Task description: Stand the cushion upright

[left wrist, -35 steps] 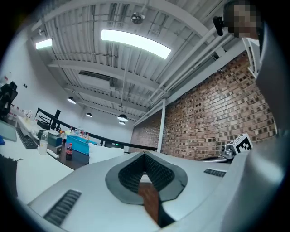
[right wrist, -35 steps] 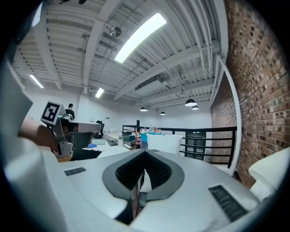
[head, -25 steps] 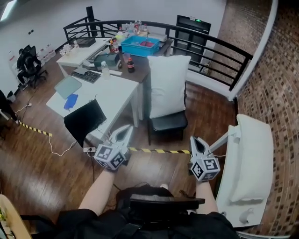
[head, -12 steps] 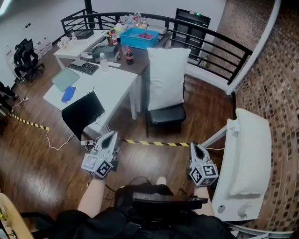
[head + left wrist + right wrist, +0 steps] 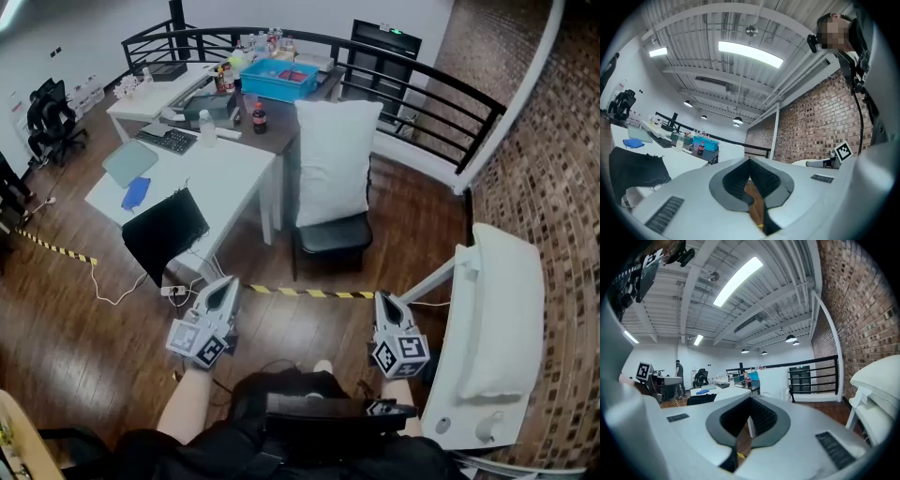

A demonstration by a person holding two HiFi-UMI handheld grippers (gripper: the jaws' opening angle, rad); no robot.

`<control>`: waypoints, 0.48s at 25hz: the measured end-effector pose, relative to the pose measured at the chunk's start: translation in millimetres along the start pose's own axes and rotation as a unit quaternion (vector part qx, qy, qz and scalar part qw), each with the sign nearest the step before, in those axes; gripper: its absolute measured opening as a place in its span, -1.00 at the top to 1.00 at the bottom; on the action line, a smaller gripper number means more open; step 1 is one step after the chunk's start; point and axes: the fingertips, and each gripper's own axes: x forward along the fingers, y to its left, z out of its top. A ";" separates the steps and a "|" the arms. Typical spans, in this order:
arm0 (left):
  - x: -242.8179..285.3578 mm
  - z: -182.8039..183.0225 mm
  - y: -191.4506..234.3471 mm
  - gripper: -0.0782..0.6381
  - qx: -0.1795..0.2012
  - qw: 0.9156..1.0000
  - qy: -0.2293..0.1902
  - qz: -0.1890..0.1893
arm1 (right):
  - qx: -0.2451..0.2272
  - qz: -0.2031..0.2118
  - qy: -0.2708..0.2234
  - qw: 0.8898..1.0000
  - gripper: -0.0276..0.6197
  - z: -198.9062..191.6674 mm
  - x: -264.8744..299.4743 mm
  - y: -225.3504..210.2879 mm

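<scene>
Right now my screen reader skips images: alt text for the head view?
A white cushion stands upright on a black chair beside a white desk. Left gripper and right gripper, both shut and empty, point toward it.

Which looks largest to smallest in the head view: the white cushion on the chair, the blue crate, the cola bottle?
1. white cushion
2. blue crate
3. cola bottle
The crate and bottle stand farther back, so nearness flatters the cushion somewhat.

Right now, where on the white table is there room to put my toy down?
The near right part of the white table, between the blue notebook and the cushion, is bare. The far desk by the blue crate is crowded.
</scene>
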 end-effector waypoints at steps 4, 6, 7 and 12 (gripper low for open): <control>0.7 -3.3 9.2 0.77 0.005 1.000 0.001 0.012 | 0.003 0.013 -0.011 1.000 0.91 8.5 18.1 11.8; 0.8 -4.3 12.2 0.77 0.004 1.000 -0.001 0.015 | -0.001 0.021 -0.007 1.000 0.91 5.8 25.2 15.9; 0.5 -5.1 13.6 0.77 0.003 1.000 -0.001 0.016 | 0.000 0.023 -0.003 1.000 0.91 3.4 27.8 17.2; -2.9 -4.8 23.9 0.77 0.002 1.000 0.002 0.019 | 0.002 0.018 0.001 1.000 0.91 -2.2 35.8 20.9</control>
